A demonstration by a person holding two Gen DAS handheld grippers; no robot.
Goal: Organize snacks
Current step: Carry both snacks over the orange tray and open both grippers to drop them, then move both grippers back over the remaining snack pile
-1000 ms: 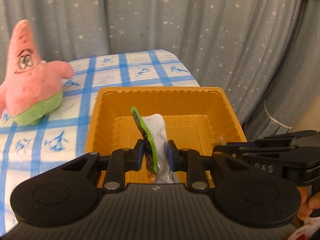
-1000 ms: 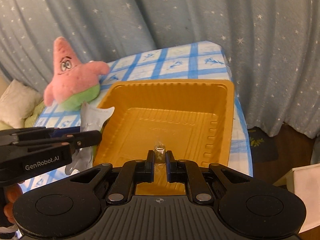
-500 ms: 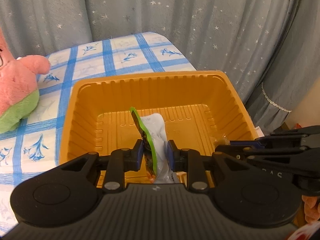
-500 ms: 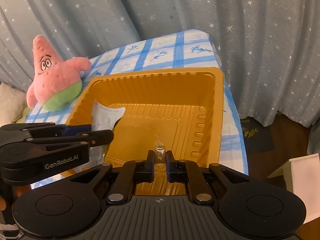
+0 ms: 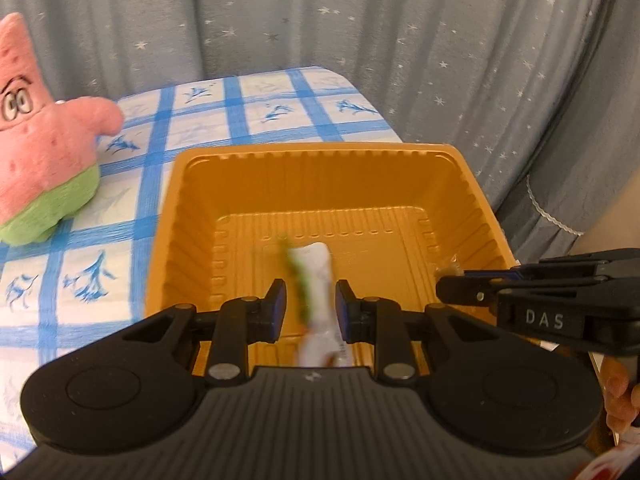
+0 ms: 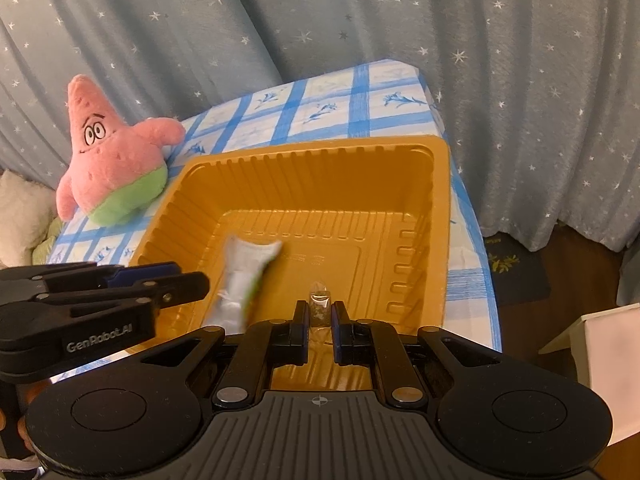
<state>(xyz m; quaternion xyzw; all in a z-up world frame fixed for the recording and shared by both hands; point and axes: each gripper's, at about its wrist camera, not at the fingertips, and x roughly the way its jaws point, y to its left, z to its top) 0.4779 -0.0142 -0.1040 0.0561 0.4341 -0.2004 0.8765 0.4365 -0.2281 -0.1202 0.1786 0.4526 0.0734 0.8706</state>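
A: Left wrist view: the left gripper [image 5: 308, 307] stands with jaws parted over the orange tray [image 5: 320, 152]; a blurred white-and-green packet [image 5: 318, 280] sits between them, seemingly loose and dropping in.

B: And the right gripper [image 6: 320, 316]?

A: Narrow, pinching a small clear-wrapped snack [image 6: 319, 308] above the tray's near edge. Released there, it may bounce out; the packet could land propped against the wall.

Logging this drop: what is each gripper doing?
Left gripper: open, snack packet blurred between its fingers.
Right gripper: shut on small clear wrapper.
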